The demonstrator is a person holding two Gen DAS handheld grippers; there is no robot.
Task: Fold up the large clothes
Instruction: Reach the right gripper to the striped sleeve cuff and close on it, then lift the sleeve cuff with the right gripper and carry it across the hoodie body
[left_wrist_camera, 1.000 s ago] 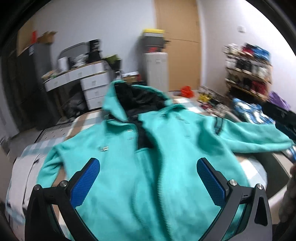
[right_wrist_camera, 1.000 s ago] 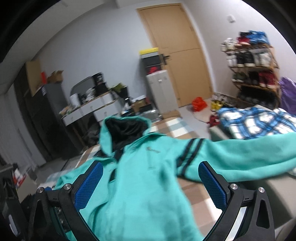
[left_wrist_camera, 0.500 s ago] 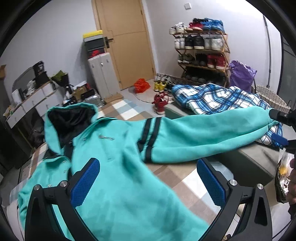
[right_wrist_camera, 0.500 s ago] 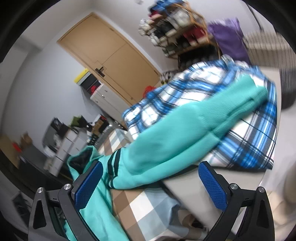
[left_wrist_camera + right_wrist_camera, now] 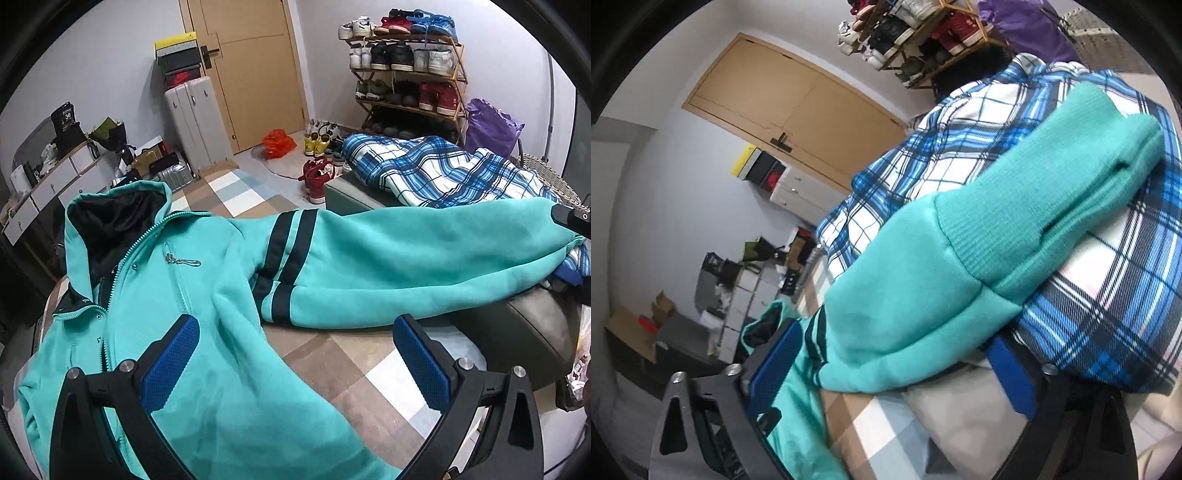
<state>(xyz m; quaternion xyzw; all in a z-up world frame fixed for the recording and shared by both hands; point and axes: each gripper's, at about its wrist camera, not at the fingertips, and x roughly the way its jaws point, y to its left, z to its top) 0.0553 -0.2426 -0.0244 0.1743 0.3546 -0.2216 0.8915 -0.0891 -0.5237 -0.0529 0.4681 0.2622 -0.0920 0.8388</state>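
Teal hooded jacket (image 5: 229, 280) lies spread flat, unzipped, sleeve outstretched.

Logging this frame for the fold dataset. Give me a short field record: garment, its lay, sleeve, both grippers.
garment: teal hoodie, front up, zip part open
lay: spread on checked cover
sleeve: striped sleeve stretched out, cuff resting on plaid blanket
left gripper: open over the hoodie, holding nothing
right gripper: jaws closing, sleeve between them near the cuff, pads not yet pressing
fold: not started
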